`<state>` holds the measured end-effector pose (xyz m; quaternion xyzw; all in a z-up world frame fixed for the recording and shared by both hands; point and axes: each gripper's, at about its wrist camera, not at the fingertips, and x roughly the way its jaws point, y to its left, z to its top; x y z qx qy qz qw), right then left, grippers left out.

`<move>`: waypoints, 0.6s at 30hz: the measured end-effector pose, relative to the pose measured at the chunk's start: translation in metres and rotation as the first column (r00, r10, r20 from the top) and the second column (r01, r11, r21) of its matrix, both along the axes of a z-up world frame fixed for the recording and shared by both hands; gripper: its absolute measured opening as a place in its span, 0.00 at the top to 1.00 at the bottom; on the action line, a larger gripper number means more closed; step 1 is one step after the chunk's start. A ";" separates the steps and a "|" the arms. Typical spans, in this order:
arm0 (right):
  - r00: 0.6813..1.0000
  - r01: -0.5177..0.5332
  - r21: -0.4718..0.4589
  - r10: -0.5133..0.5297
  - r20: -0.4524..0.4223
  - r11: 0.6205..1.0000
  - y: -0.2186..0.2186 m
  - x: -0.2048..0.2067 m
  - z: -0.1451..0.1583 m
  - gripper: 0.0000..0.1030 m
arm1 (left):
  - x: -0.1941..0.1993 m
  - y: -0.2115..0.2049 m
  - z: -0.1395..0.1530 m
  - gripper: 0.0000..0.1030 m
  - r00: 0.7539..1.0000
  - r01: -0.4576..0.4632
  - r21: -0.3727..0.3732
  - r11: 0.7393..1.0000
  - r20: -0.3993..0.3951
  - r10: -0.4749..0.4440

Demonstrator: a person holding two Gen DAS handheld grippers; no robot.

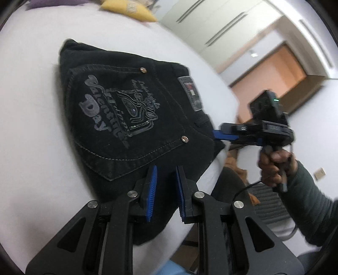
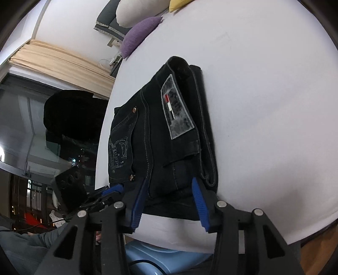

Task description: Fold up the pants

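Black pants (image 1: 131, 118) with grey print, white bed (image 1: 31, 127), blue-padded claws.

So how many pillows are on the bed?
3. In the right wrist view a purple pillow, a white pillow and a yellow pillow lie together at the far end of the white bed, beyond the folded pants. More may be out of frame.

Counted: one pair of black jeans (image 1: 131, 118), folded, on my one white bed (image 1: 31, 131); two grippers, my left gripper (image 1: 165, 184) and my right gripper (image 2: 169, 196); three cushions — one purple (image 2: 140, 35), one yellow (image 1: 131, 10), one white (image 2: 137, 10).
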<state>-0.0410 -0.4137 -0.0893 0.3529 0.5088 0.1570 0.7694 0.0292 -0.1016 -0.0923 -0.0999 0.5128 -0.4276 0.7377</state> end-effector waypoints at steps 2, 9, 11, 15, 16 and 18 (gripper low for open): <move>0.999 0.000 0.007 0.000 0.037 1.000 -0.003 -0.007 0.012 0.54 | -0.005 -0.003 0.029 0.83 0.996 -0.061 0.098 0.993 0.073 0.054; 0.993 0.098 0.026 -0.100 0.070 0.995 -0.032 0.012 0.018 0.35 | -0.005 0.029 0.088 0.00 0.927 -0.255 0.171 0.952 0.322 0.190; 0.992 0.114 0.022 -0.116 0.059 0.993 -0.031 0.026 0.017 0.30 | 0.006 0.036 0.077 0.00 0.949 -0.250 0.212 0.945 0.249 0.196; 0.994 0.103 0.054 -0.104 0.021 0.993 -0.035 0.048 0.003 0.26 | 0.019 0.050 0.056 0.00 0.963 -0.257 0.252 0.933 0.146 0.226; 0.995 0.101 0.058 -0.101 0.004 0.993 -0.035 0.053 -0.002 0.25 | 0.022 0.052 0.049 0.00 0.966 -0.256 0.250 0.934 0.112 0.234; 0.996 0.083 0.058 -0.081 -0.023 0.995 -0.038 0.058 -0.009 0.23 | 0.028 0.057 0.041 0.00 0.969 -0.248 0.277 0.928 0.082 0.234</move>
